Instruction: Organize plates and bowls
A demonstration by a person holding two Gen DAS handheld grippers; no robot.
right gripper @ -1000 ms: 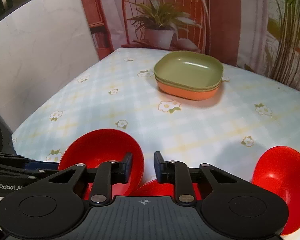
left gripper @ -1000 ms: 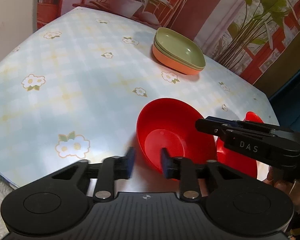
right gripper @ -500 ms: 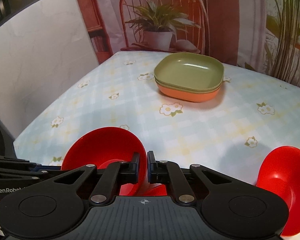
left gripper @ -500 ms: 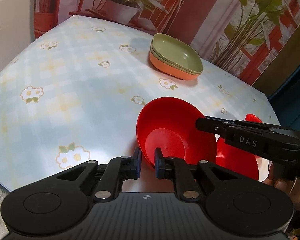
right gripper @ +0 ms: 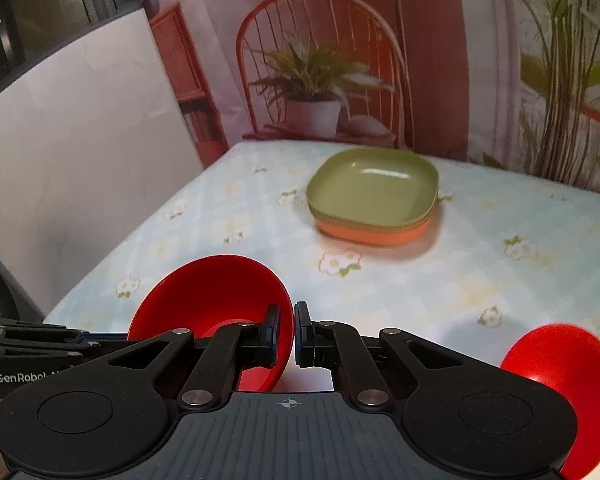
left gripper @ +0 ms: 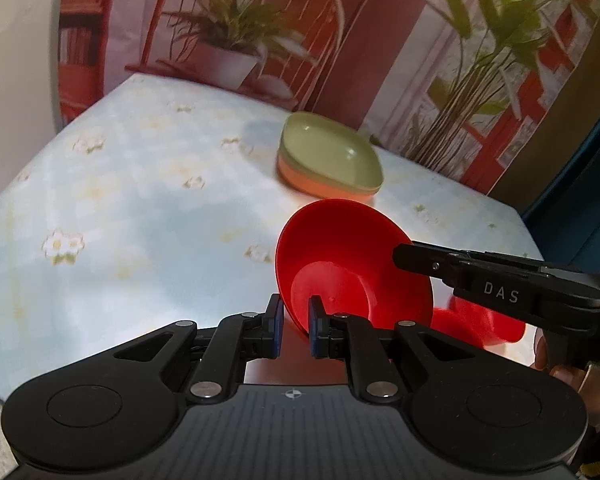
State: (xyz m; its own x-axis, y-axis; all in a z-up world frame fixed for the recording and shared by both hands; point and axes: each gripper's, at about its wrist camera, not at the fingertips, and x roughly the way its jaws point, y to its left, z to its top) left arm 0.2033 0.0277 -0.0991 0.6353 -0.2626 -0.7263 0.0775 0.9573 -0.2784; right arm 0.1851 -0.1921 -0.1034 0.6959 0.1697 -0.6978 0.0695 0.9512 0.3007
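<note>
Jaws that stood spread a second ago have closed: the left gripper now pinches the glossy red plastic bowl by its rim at 7 o'clock. The bowl is tipped, mouth toward the camera, and appears lifted off the floral-print tablecloth table. The right gripper has its jaws pressed nearly together at the same bowl's 3 o'clock edge; whether they catch the rim is unclear. A second red bowl sits under the right tool at 4 o'clock, and a third red bowl lies well apart at 3 o'clock. The stack of green-and-orange square plates waits at 12 o'clock. With the pick-up apparently made, nesting the bowls looks next.
</note>
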